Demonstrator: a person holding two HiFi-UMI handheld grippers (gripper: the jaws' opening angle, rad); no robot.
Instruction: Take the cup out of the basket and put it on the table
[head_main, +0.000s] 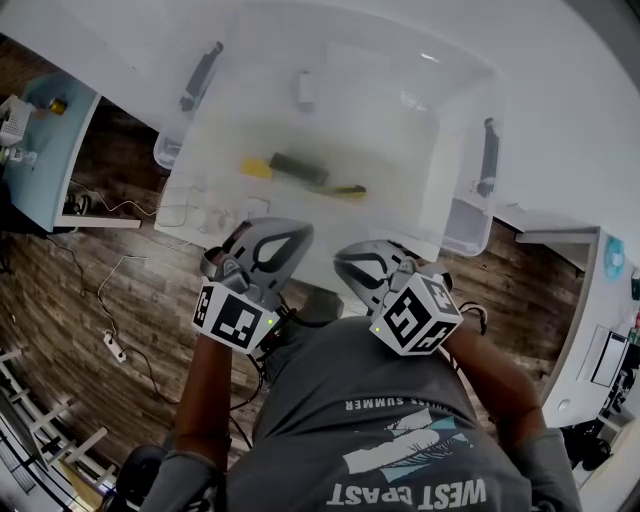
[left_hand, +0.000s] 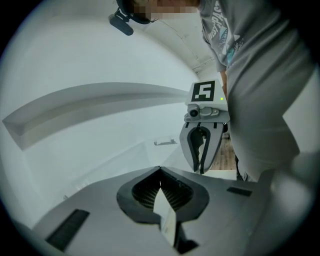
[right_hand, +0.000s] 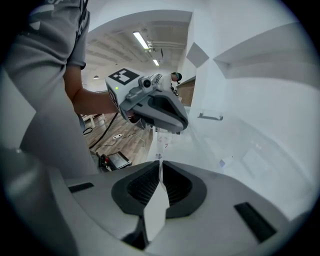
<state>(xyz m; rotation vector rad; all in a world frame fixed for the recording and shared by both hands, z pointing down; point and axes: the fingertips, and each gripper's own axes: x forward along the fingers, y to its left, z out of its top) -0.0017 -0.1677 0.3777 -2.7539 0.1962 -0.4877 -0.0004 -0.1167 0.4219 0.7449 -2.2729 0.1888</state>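
The cup cannot be picked out with certainty. Inside the translucent plastic basket (head_main: 462, 190) only a small white object (head_main: 305, 88) by the far wall and an elongated yellow-and-dark object (head_main: 300, 174) near the middle are seen, both blurred. The white one may be the cup, though this is a guess.

A cup of that size is judged to be light and stiff, with smooth walls that could slip. It is best taken at the rim, with one jaw inside and one outside, and lifted upright so that it clears the basket wall.

The basket is set on the white tabletop (head_main: 560, 90), at its near edge, with a dark latch (head_main: 200, 75) on its left side and another on its right.

The left gripper (left_hand: 160, 170) and the right gripper (right_hand: 160, 162) are held side by side just at the basket's near rim. On each, the jaws are brought together at the tips, and nothing is seen clamped between them. The jaws must be parted before any reach is made into the basket.
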